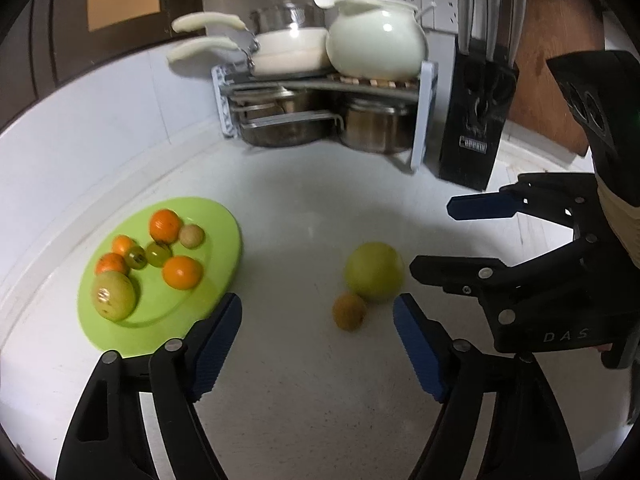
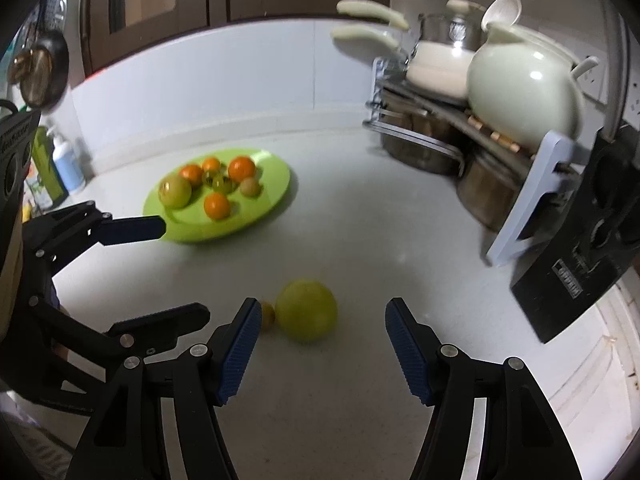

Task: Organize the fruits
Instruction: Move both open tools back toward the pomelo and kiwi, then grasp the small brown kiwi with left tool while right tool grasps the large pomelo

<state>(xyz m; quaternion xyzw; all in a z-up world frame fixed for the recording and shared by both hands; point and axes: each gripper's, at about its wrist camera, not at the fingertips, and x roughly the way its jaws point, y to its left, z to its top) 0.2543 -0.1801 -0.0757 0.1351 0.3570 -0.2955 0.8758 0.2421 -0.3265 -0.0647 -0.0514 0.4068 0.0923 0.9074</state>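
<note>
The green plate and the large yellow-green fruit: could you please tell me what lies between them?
Only bare white countertop lies between the green plate and the large yellow-green fruit; both wrist views show it.

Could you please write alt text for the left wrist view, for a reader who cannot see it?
The left gripper is open over a white counter, its blue-padded fingers framing a large yellow-green fruit and a small orange-brown fruit touching it. A lime green plate of fruit sits left; the open right gripper enters from the right, with a cookware rack and knife block behind.
</note>
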